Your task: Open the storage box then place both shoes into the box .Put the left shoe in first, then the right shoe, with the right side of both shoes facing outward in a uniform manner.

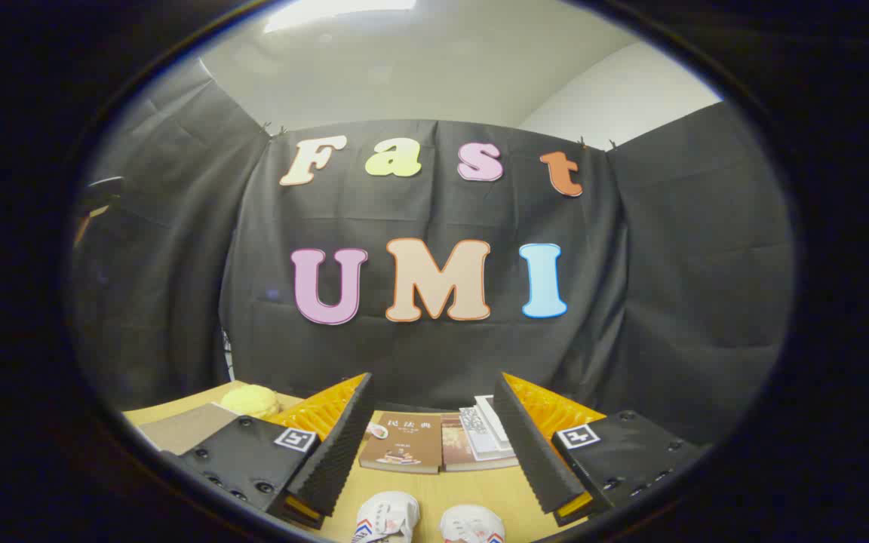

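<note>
Gripper point(434, 430) spread wide, nothing between fingers, held above wooden table point(480, 494). 2 shoes point(428, 522) on table between fingers, at 6 o'clock, toes only visible: 1 shoe at 7 o'clock side point(387, 517), other at 5 o'clock side point(471, 524), just apart. Beyond shoes, at 12 o'clock, row of books point(438, 441) lying flat near booth wall; brown-cover book point(403, 443) toward 11 o'clock, pale stack point(487, 430) toward 1 o'clock. Yellow bun-like object point(250, 400) at 10 o'clock, beside grey flat board point(185, 427). Storage box not identifiable.
</note>
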A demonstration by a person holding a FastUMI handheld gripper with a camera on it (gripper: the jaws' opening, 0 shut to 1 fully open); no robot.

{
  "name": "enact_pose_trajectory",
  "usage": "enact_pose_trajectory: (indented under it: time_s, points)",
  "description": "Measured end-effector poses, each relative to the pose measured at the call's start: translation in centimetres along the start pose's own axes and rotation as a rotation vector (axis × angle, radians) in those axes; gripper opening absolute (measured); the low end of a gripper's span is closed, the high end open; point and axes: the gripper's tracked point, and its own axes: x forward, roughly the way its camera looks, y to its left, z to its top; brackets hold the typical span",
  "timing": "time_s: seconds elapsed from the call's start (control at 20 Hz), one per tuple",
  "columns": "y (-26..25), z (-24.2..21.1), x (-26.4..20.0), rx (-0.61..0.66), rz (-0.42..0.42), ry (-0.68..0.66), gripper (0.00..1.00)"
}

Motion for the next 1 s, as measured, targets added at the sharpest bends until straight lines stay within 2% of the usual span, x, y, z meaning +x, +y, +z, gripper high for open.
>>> enact_pose_trajectory:
  time_s: [1.0]
  points:
    - [-1.1,0.9,-0.5,-0.029,0.008,-0.028,0.99]
